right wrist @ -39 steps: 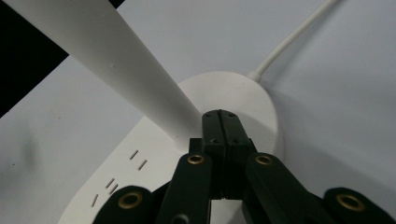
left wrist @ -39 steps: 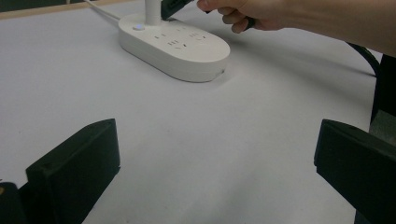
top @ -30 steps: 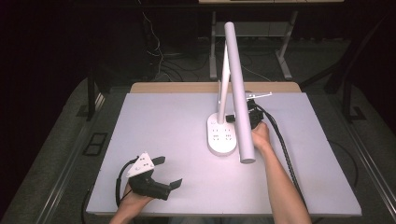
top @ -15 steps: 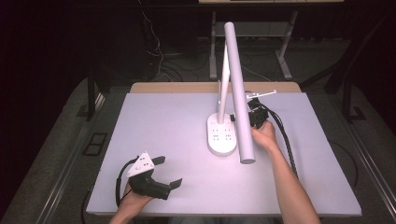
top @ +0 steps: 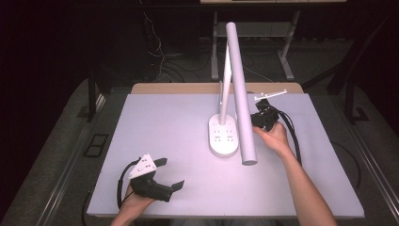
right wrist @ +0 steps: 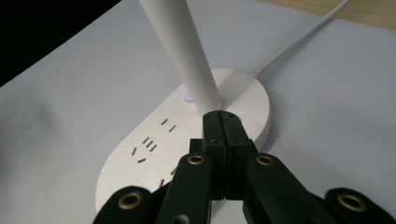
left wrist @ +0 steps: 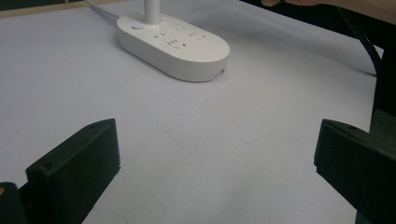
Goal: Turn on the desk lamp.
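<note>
Looks like a lab or recording studio set up for handling trials, not a home. Dark, unlit surroundings beyond one brightly lit work table with a plain pale top and a wooden edge along its far side. Loose cables trailing over a grey carpeted floor behind, metal legs of another desk at the back, a floor socket plate left of the table.

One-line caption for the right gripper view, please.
Shut right claw poised above the white lamp base, beside its stem and a small lit button.
</note>
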Motion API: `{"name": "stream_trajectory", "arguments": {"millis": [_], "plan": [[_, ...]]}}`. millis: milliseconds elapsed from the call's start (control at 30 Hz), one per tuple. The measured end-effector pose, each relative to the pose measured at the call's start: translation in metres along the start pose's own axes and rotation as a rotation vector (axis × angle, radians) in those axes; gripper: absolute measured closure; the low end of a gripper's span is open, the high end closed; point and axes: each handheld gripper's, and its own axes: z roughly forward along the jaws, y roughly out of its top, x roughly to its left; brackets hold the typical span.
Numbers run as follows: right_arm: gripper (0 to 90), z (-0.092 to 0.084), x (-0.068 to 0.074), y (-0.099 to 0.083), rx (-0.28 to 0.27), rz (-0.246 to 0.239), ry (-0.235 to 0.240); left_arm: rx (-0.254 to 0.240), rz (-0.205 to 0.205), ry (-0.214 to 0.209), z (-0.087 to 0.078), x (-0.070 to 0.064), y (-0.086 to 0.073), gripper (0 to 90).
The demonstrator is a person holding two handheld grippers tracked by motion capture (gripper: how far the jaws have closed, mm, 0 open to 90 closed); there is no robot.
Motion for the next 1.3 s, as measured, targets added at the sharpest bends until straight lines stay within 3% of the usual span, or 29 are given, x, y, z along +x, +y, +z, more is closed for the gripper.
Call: {"name": "stream_trajectory", "arguments": {"millis": [667,733,967,1000,1067,1133,1167,1200,1233,1267,1300], "plan": [[89.3,-0.042,0.021,-0.02,-0.005,-0.041,-0.003,0.004,0.007,-0.004,0.002,-0.002,0.0,0.0],[76.9,-0.048,0.025,-0.027,-0.013,-0.024,-0.002,0.004,0.006,-0.005,0.002,-0.003,0.0,0.0],[60.4,-0.061,0.034,-0.039,-0.047,-0.013,-0.01,0.004,0.009,-0.007,0.002,-0.003,0.0,0.0],[50.2,-0.065,0.036,-0.043,-0.049,-0.012,-0.022,0.003,0.01,-0.007,0.002,-0.003,0.0,0.0],[45.4,-0.066,0.038,-0.044,-0.049,-0.012,-0.024,0.003,0.01,-0.006,0.002,-0.003,0.0,0.0],[33.2,-0.069,0.042,-0.047,-0.049,-0.02,-0.036,0.003,0.009,-0.006,0.002,-0.003,0.0,0.0],[19.6,-0.072,0.046,-0.051,-0.044,-0.034,-0.029,0.003,0.009,-0.006,0.002,-0.004,0.0,0.0],[19.6,-0.072,0.046,-0.051,-0.044,-0.034,-0.029,0.003,0.01,-0.006,0.002,-0.004,0.0,0.0],[8.8,-0.074,0.051,-0.056,-0.049,-0.038,-0.039,0.004,0.012,-0.005,0.002,-0.003,0.0,0.0],[8.8,-0.074,0.051,-0.056,-0.049,-0.038,-0.039,0.005,0.01,-0.005,0.002,-0.004,0.0,0.0],[2.4,-0.075,0.053,-0.059,-0.049,-0.041,-0.046,0.006,0.011,-0.005,0.002,-0.004,0.0,0.0]]}}
